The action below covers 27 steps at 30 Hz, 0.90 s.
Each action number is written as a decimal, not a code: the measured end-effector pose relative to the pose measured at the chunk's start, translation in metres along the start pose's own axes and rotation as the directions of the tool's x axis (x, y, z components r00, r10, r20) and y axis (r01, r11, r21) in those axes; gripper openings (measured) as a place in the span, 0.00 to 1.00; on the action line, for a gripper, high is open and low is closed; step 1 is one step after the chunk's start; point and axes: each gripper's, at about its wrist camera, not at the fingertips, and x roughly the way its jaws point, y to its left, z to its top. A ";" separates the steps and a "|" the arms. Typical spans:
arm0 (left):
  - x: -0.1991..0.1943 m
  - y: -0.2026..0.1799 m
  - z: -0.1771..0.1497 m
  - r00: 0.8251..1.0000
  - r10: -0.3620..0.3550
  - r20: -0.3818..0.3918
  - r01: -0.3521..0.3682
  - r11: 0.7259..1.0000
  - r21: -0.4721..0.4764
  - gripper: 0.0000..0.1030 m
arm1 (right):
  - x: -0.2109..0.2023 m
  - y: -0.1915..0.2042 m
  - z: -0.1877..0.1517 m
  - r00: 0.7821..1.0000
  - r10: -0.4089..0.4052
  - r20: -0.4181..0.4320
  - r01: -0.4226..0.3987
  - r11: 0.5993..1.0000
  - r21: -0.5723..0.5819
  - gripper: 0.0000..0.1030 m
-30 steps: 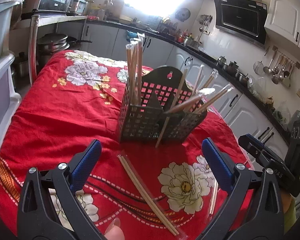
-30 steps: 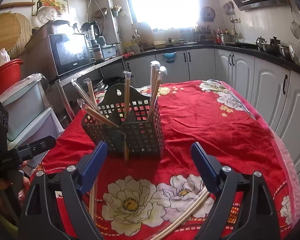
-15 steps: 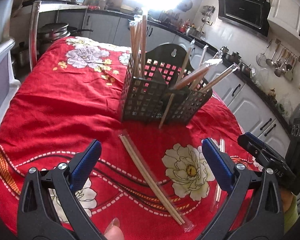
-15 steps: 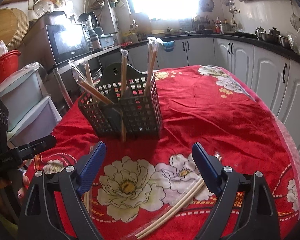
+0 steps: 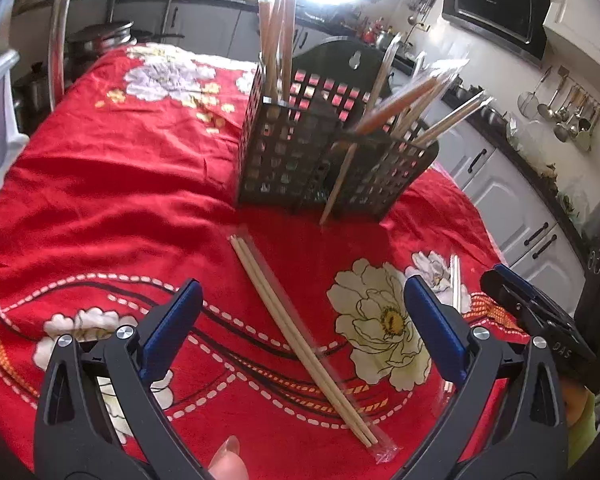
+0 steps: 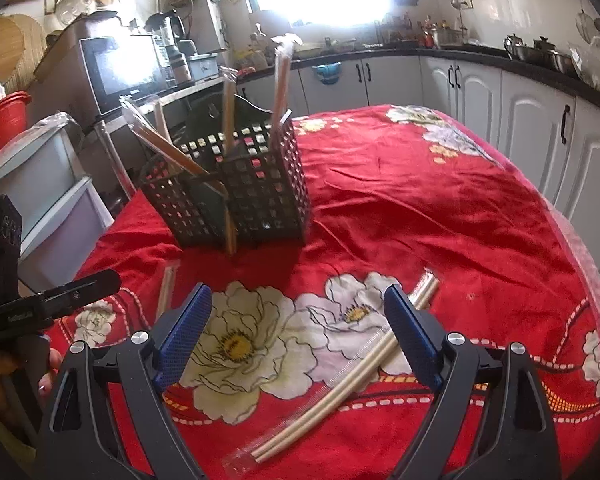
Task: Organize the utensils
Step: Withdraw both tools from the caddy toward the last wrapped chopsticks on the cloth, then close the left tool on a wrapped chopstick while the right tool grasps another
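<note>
Both sets of fingers stand wide apart and empty: the left gripper (image 5: 300, 328) hangs over a wrapped pair of chopsticks (image 5: 300, 332) lying diagonally between its blue pads, and the right gripper (image 6: 298, 334) hangs low over the red flowered tablecloth (image 6: 420, 208) with nothing gripped. That cloth covers the whole table. On it, toward the far side, stands the dark perforated utensil holder (image 5: 320, 160), already bristling with wrapped chopsticks, some upright in one compartment, others leaning out of the next; one pair rests outside against its front wall. From the right wrist view, the same loose pair (image 6: 340, 384) lies just under and beside the right-hand pad, and a smaller wrapped pair (image 6: 166, 292) lies near the left-hand pad, close to the holder. My judgement: the step in hand is a pickup of the loose pair from the cloth. It would be done well by squaring the pads across the sticks near their middle, coming down to the cloth before closing, and taking wrapper and both sticks together, since a grip near one end would likely let them droop or splay.
</note>
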 end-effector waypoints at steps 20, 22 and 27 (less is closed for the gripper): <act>0.053 0.026 0.004 0.988 -0.079 -0.133 0.060 0.989 -0.138 0.69 | 0.036 -0.055 -0.006 0.990 -0.042 -0.138 0.063 0.987 0.150 0.83; 0.056 0.028 0.007 0.987 -0.079 -0.137 0.060 0.988 -0.141 0.68 | 0.042 -0.064 -0.003 0.985 -0.050 -0.163 0.079 0.982 0.173 0.82; 0.064 0.035 0.018 0.986 -0.073 -0.150 0.051 0.988 -0.147 0.60 | 0.055 -0.079 0.004 0.978 -0.057 -0.199 0.098 0.974 0.202 0.76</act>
